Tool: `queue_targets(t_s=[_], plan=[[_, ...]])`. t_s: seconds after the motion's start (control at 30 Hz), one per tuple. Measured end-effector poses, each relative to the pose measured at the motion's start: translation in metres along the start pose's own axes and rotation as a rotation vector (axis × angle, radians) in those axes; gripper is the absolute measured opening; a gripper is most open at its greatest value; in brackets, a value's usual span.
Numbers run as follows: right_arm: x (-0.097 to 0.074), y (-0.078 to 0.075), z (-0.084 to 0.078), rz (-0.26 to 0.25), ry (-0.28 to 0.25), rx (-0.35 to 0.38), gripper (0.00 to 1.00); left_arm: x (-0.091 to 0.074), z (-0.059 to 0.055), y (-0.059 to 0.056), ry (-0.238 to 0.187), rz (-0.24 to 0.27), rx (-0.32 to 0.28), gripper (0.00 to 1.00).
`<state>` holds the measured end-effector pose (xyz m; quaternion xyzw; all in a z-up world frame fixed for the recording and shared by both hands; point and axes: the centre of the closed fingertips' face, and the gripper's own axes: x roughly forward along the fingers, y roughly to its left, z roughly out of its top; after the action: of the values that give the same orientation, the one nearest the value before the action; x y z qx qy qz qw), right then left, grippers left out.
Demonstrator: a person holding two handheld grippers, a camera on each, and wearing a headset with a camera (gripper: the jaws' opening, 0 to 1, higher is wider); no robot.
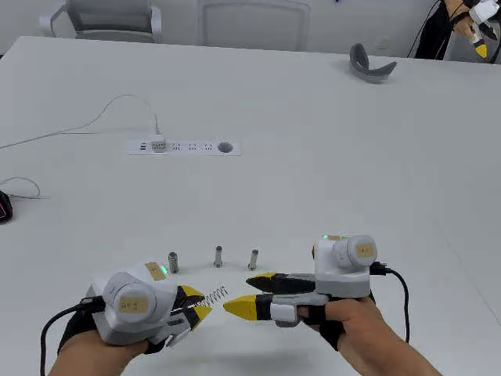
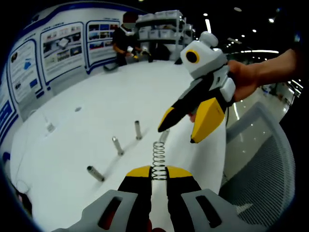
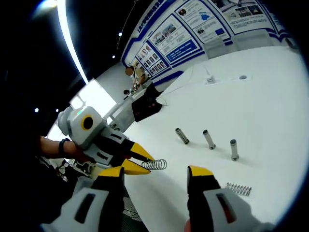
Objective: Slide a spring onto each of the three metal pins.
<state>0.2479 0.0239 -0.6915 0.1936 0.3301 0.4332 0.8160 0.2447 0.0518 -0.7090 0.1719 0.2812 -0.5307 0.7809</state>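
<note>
Sticking forward from clamped left hand-held gripper (image 2: 158,173): spring (image 2: 158,155).

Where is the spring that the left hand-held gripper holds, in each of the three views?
Head view: the spring, low and left of centre, in the left hand-held gripper's yellow tips.
Left gripper view: the spring, bottom centre, rising from that view's own jaws.
Right gripper view: the spring, just below centre.
Shared landmark: the three metal pins.

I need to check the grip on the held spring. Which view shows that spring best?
The left gripper view: the spring stands close and centred, its base pinched in the left gripper. The head view shows it small and slanted; the right gripper view shows it side-on, farther off.
</note>
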Motion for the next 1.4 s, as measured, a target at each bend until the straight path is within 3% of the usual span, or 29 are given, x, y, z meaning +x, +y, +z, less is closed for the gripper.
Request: queue_targets(t_s=[0.23, 0.4, 1.0, 1.23, 1.4], plan=[[0.009, 0.009, 0.001, 0.071, -0.018, 0.084, 0.39, -0.001, 0.008, -0.008, -0.013, -0.018, 0.03, 0.1], [0.012, 0.012, 0.002, 0.09, -0.031, 0.116, 0.3, -0.002, 0.013, -0.011, -0.02, -0.026, 0.044, 0.1], [0.004, 0.007, -0.001, 0.086, -0.032, 0.155, 0.16, 0.0, 0.016, -0.016, -0.019, -0.049, 0.081, 0.1], [0.003, 0.012, 0.003, 0.109, -0.039, 0.165, 0.13, -0.001, 0.017, -0.015, -0.017, -0.055, 0.097, 0.1], [0.001, 0.016, 0.006, 0.115, -0.011, 0.133, 0.13, -0.001, 0.019, -0.016, -0.013, -0.066, 0.112, 0.1]])
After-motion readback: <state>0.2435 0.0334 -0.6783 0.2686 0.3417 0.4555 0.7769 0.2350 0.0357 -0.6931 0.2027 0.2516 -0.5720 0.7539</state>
